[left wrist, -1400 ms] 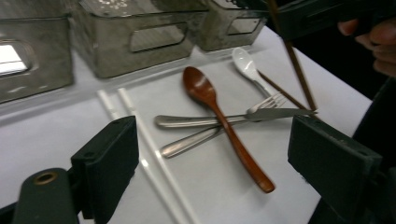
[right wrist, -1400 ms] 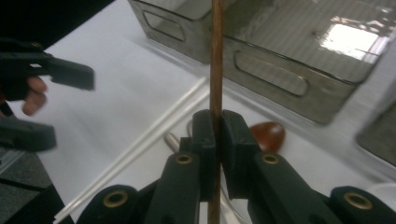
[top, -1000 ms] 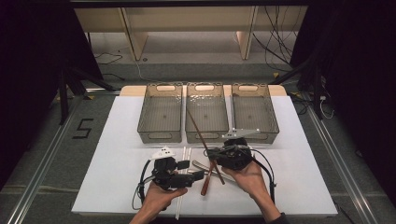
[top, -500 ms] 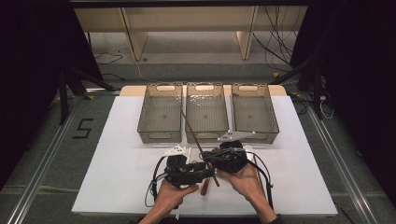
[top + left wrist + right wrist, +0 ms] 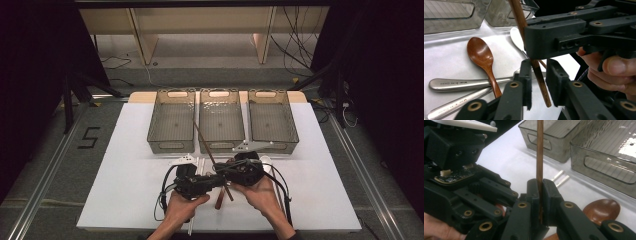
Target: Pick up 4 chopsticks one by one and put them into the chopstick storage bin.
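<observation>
A long brown wooden chopstick [image 5: 202, 137] rises slanted from the middle of the white table, and my two grippers meet at its lower part. My right gripper [image 5: 226, 173] comes in from the right and is shut on the chopstick [image 5: 540, 150], its pads [image 5: 533, 195] pressed flat on the shaft. My left gripper [image 5: 218, 181] reaches in from the left, just below. Its jaws have just been closing, with the chopstick's lower end [image 5: 541, 85] between them. In the left gripper view a thin gap still shows beside the stick at my left gripper [image 5: 540, 63].
Three grey see-through bins [image 5: 171, 120] [image 5: 221, 120] [image 5: 272, 120] stand in a row behind the grippers. On the table lie a wooden spoon [image 5: 477, 52], two metal handles [image 5: 454, 85], a white spoon [image 5: 516, 37] and pale thin sticks [image 5: 560, 178].
My left gripper has moved right, up to the right gripper, and its jaws have come in around the chopstick's lower end. The right gripper has kept still with the chopstick.
</observation>
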Demonstrator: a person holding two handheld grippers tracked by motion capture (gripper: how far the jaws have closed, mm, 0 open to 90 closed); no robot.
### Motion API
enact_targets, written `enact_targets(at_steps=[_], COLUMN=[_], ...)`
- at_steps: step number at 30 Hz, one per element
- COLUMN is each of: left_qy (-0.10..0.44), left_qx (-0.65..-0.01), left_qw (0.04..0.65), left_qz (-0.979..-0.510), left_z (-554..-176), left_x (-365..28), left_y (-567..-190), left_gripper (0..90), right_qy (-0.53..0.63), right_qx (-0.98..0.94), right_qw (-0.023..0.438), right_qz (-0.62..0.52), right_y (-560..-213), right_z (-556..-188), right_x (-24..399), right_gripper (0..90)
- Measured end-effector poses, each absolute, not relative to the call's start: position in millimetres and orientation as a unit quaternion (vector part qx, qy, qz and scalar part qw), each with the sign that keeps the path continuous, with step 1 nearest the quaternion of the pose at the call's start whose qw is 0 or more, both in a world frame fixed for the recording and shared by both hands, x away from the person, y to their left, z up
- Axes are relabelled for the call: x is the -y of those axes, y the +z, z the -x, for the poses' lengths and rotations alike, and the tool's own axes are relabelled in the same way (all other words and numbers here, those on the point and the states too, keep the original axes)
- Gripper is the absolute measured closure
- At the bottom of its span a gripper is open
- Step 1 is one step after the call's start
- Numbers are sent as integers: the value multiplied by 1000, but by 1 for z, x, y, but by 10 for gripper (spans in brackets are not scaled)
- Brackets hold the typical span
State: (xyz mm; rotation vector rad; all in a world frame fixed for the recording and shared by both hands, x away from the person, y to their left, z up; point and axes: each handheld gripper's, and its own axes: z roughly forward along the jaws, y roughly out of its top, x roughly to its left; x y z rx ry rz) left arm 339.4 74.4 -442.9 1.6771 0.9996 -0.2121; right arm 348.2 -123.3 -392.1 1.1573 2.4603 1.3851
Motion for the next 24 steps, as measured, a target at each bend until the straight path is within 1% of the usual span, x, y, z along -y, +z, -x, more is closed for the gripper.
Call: enact_targets(at_steps=[1,2,4,8,10,11,12,13,16,19,22,24], left_qy=[-93,-93,-101,-99,-96,-92,-91,-90,-83,-68,-61,-49], left_qx=[-426,-430,-435,-437,-438,-439,-440,-441,-447,-454,-463,-469], left_qw=[554,551,552,549,546,545,543,542,538,535,533,529], left_qz=[-709,-709,-704,-706,-708,-708,-710,-710,-710,-709,-705,-705], left_z=[-340,-341,-342,-342,-343,-344,-345,-346,-351,-356,-361,-365], left_x=[-75,-76,-78,-79,-81,-82,-84,-86,-96,-107,-119,-127], left_y=[-443,-443,-445,-443,-443,-443,-442,-442,-439,-435,-430,-426], left_gripper=[790,790,824,837,838,839,839,839,839,839,839,839], right_qy=[456,456,458,461,465,465,460,460,450,432,405,391], right_qx=[-803,-803,-803,-802,-800,-799,-802,-802,-804,-807,-812,-813], right_qw=[45,45,45,44,40,42,46,46,58,75,88,91], right_qz=[-380,-380,-379,-379,-378,-380,-379,-379,-385,-396,-410,-421], right_y=[-392,-392,-391,-391,-390,-389,-386,-386,-382,-380,-383,-386], right_z=[-348,-348,-348,-347,-347,-347,-347,-347,-345,-342,-339,-337], right_x=[124,124,125,125,126,127,132,132,143,156,169,178], right_gripper=[849,849,847,828,754,732,660,660,550,473,410,385])
